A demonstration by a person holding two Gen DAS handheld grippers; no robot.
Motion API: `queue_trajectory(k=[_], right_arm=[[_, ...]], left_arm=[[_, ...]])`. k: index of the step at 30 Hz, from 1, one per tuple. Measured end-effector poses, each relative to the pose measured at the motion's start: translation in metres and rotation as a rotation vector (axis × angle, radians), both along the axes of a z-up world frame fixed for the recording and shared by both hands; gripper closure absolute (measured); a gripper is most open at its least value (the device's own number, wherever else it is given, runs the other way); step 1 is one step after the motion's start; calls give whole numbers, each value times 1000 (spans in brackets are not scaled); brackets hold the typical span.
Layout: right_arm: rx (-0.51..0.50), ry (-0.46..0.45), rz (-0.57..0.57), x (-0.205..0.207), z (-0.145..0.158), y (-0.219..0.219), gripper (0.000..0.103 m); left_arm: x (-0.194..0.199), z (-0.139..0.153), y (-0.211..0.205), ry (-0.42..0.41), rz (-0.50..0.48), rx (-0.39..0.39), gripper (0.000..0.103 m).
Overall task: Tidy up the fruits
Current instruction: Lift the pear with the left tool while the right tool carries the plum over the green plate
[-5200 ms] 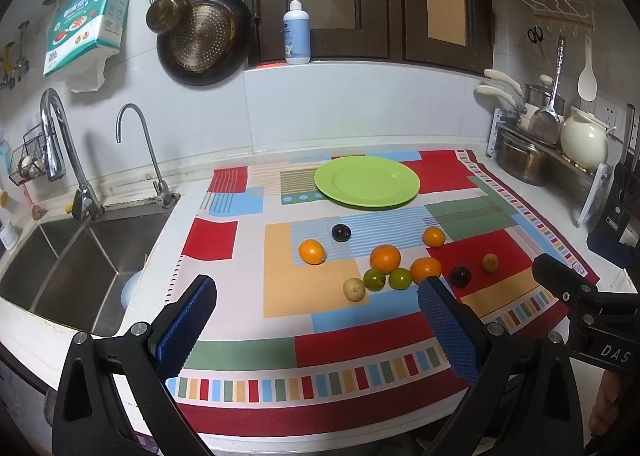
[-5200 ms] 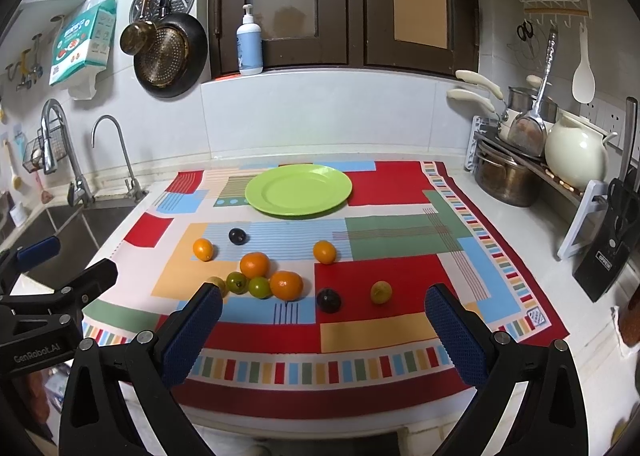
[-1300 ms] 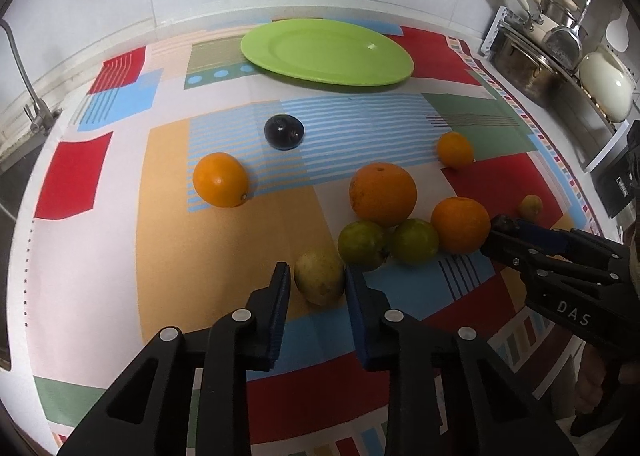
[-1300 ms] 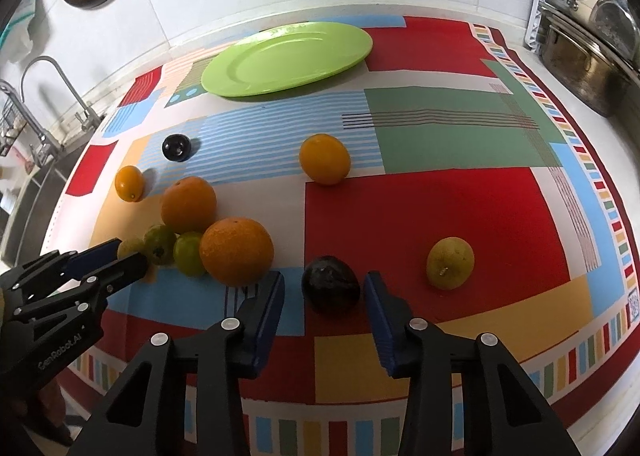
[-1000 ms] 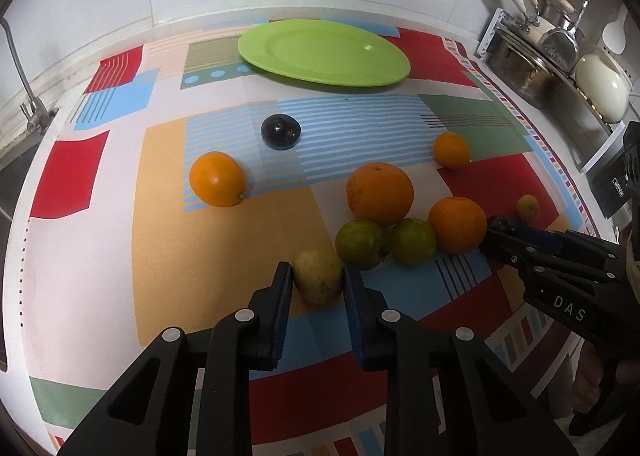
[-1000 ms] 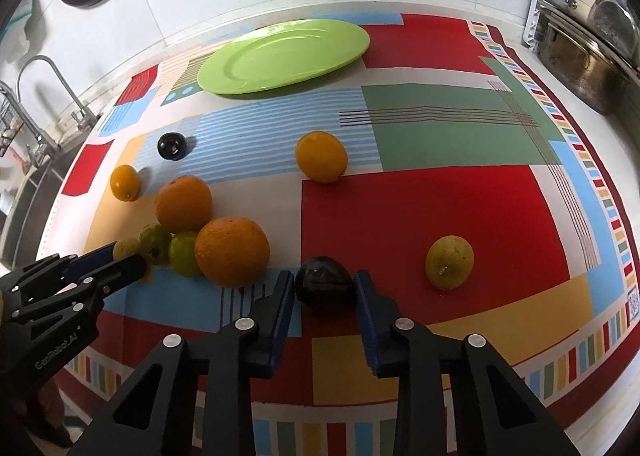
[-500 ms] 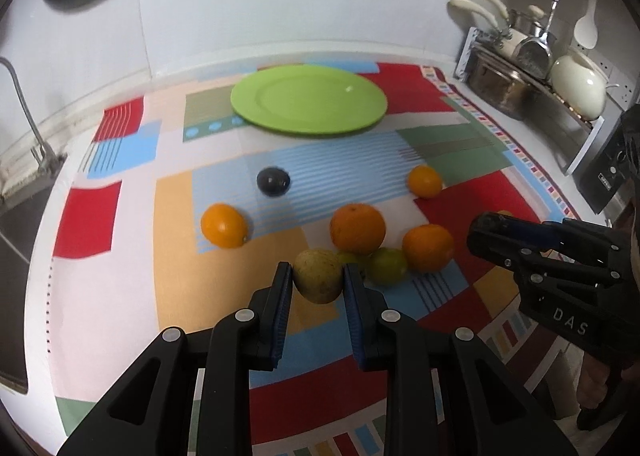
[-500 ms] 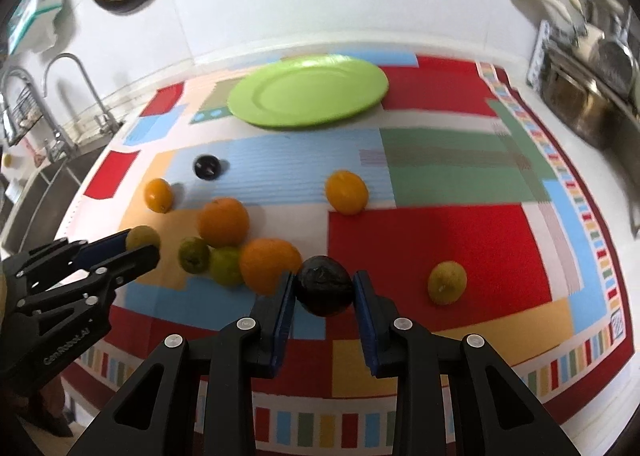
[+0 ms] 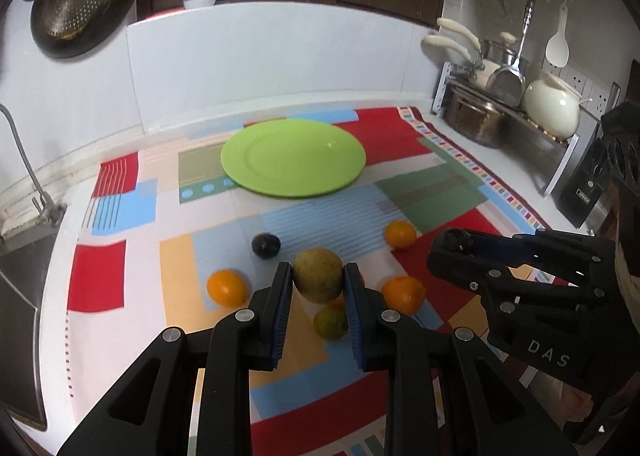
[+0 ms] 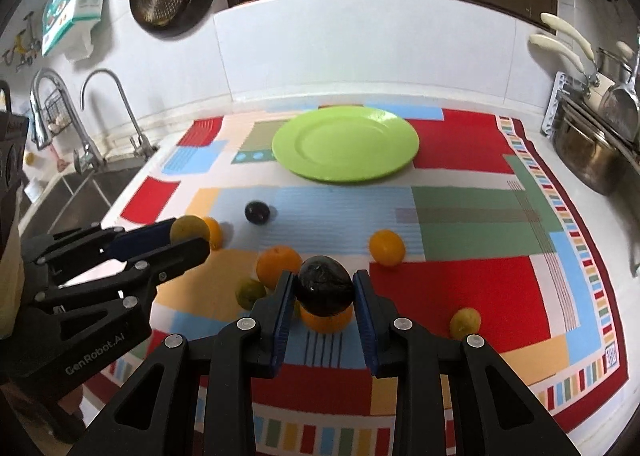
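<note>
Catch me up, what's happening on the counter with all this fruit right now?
Both hand-held grippers carry fruit above the patterned cloth. The left gripper is shut on a yellowish-green fruit, the right gripper on a dark fruit. The green plate is empty. Oranges, green fruits, another dark fruit and a small yellow one lie loose.

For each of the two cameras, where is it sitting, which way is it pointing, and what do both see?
Left wrist: on the left gripper, facing the back wall across the mat; its fingers clamp a yellow-green fruit, and the right gripper shows at right.
Right wrist: on the right gripper, facing likewise; it clamps a dark fruit, and the left gripper shows at left.
Shared: green plate, loose oranges, each other's gripper.
</note>
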State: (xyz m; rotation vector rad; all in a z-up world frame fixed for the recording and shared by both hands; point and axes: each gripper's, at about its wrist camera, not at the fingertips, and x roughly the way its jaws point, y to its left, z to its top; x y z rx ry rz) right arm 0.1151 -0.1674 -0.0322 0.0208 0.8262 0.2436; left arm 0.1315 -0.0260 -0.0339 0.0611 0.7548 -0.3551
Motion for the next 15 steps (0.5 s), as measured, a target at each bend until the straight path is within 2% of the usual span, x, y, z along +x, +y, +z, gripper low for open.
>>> queue_trajectory(k=[6, 15], right_arm=[[11, -44, -8, 14, 14, 4, 72], [11, -80, 4, 48, 30, 8, 72]], left_arm=[[15, 13, 0, -63, 11, 31, 77], [50, 33, 3, -108, 7, 37, 77]])
